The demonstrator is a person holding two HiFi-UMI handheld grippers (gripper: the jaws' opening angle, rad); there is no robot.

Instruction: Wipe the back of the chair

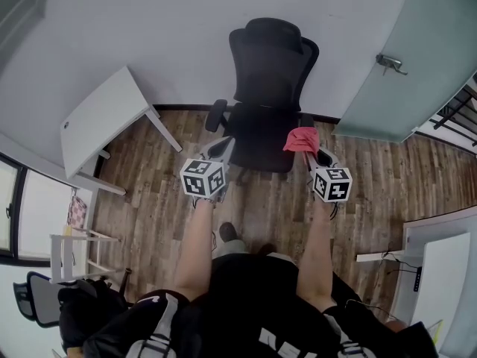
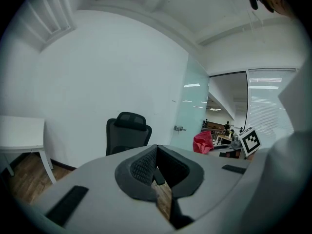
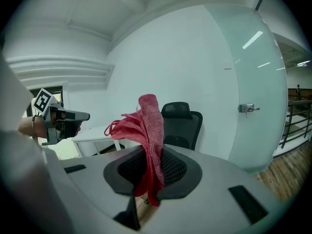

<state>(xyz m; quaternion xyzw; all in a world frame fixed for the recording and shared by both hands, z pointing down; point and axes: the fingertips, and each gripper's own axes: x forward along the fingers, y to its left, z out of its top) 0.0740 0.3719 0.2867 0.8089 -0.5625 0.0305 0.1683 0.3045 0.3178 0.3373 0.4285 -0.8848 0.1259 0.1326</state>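
Leftward, the left gripper had its jaws pressed together on nothing. Well ahead of both pairs of jaws stood the black chair, its back not yet reached. The right gripper pinched a red cloth by one fold. Hard rubbing could probably drag the cloth free or push the chair away.

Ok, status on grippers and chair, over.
Right gripper shut on red cloth. Left gripper shut, empty. Black office chair ahead, cloth not touching it. Nothing blocking.
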